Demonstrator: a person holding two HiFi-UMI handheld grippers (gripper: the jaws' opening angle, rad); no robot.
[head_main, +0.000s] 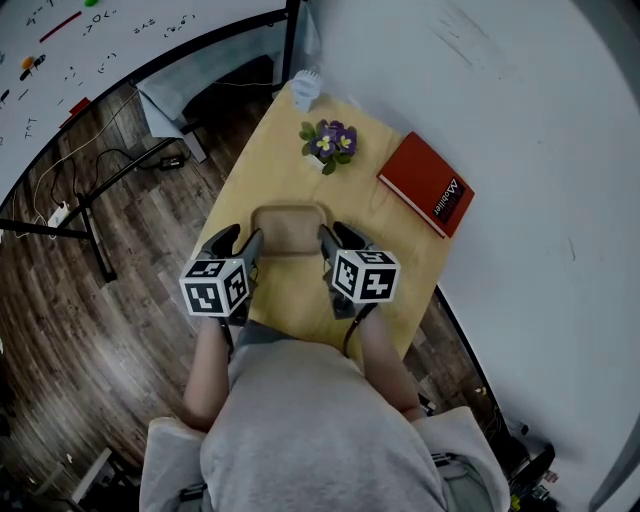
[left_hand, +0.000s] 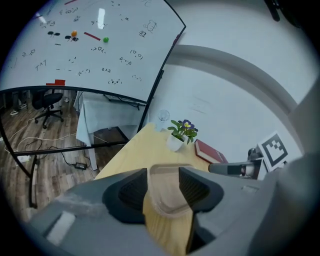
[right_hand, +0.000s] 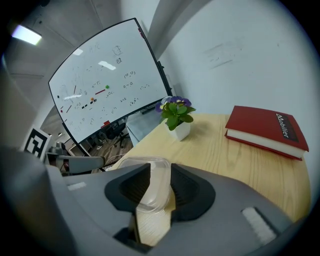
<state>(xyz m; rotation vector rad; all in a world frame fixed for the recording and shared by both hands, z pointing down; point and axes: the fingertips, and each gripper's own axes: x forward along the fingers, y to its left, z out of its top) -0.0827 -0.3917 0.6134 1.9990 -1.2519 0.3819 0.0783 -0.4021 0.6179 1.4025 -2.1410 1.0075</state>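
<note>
Clear plastic tray (head_main: 290, 228): shallow, rounded corners, looks empty, though with clear plastic over wood grain I can't be fully sure. It sits flat on the near half of the wooden counter (head_main: 250, 170), directly in front of the person.

Left tool (head_main: 243, 243) is clamped on the tray's left rim and right tool (head_main: 327, 243) on its right rim, on opposite sides. Left gripper view: the rim fills the gap between the dark ribbed pads (left_hand: 134, 194), so the jaws are pinching it. Right gripper view: narrower gap, with the rim and wall of the tray squeezed between the pads (right_hand: 186, 189).

Behind the tray are a potted plant (head_main: 329, 143) with purple flowers in a white pot, and a red book (head_main: 427, 184) lying flat to its right, well apart from the tray. A glass (head_main: 306, 88) stands at the far edge.

Only the head view shows both grips at once. Only the left gripper view shows an office chair (left_hand: 47, 102) under the whiteboard (left_hand: 90, 45). The right gripper view shows the book's spine and page edge.
</note>
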